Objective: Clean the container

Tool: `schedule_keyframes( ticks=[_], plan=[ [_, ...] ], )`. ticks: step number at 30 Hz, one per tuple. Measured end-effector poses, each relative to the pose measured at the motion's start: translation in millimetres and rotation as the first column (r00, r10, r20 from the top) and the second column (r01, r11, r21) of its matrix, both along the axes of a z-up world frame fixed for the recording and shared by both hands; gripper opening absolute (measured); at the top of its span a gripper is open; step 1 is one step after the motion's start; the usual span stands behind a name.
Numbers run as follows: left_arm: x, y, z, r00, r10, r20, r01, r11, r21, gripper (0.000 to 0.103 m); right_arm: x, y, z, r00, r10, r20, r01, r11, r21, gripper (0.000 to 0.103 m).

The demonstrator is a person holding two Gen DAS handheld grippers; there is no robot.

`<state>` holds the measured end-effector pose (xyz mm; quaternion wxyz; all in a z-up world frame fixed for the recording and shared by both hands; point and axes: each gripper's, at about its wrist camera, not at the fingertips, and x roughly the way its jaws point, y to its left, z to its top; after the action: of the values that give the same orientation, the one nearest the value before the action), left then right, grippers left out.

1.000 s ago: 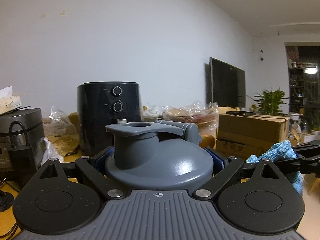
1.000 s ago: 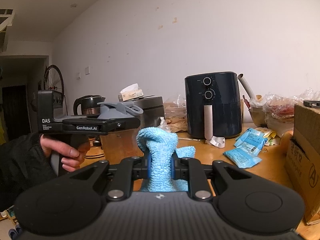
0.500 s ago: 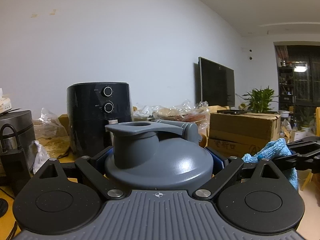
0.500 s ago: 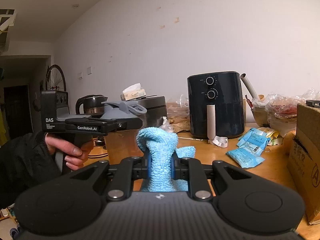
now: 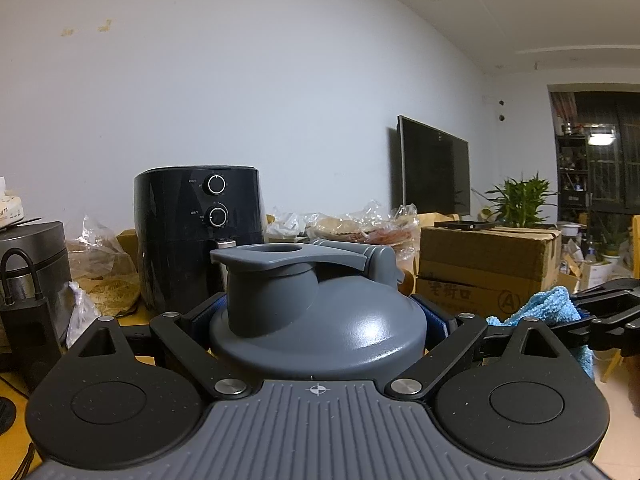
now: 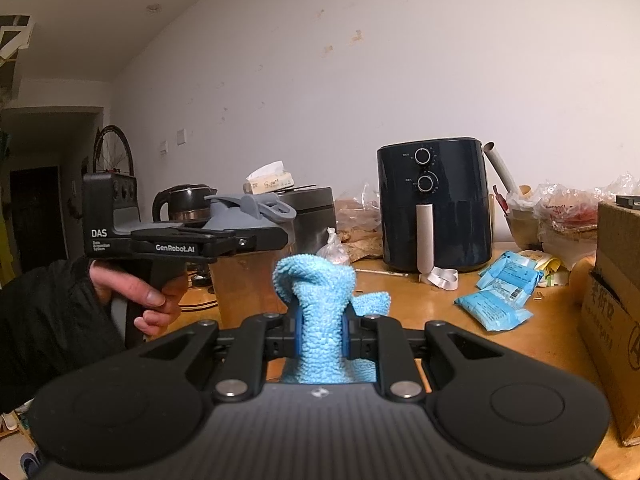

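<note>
The container is a translucent brownish bottle [image 6: 244,284] with a grey flip lid [image 5: 340,332]. My left gripper [image 5: 319,314] is shut on it just under the lid, holding it upright above the table. In the right wrist view a person's hand holds that left gripper [image 6: 240,242] at mid left. My right gripper [image 6: 319,332] is shut on a bunched light blue cloth [image 6: 316,292], which sticks up between the pads. The cloth sits a short way to the right of the bottle and is not touching it. In the left wrist view the cloth [image 5: 540,308] and right gripper [image 5: 600,316] show at the right edge.
A black air fryer [image 6: 434,204] stands at the back of the wooden table [image 6: 420,300]. Blue packets [image 6: 500,292] lie to its right, beside a cardboard box [image 6: 616,320]. A kettle [image 6: 184,202] and a grey cooker [image 6: 316,216] stand behind the bottle.
The left wrist view has swung slightly to the right and both grippers have drifted a little. Both grips are unchanged.
</note>
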<state>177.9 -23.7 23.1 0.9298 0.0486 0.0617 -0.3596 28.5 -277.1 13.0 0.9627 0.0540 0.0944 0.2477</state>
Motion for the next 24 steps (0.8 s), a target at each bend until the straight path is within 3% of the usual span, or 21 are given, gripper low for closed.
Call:
schedule_keyframes(
  ticks=[24],
  plan=[
    [-3,0,-1,1.000,0.009,0.013,-0.009,1.000,-0.005,0.095,14,10,-5,0.999,0.042,-0.023,-0.042,0.999,0.002,0.014]
  ],
)
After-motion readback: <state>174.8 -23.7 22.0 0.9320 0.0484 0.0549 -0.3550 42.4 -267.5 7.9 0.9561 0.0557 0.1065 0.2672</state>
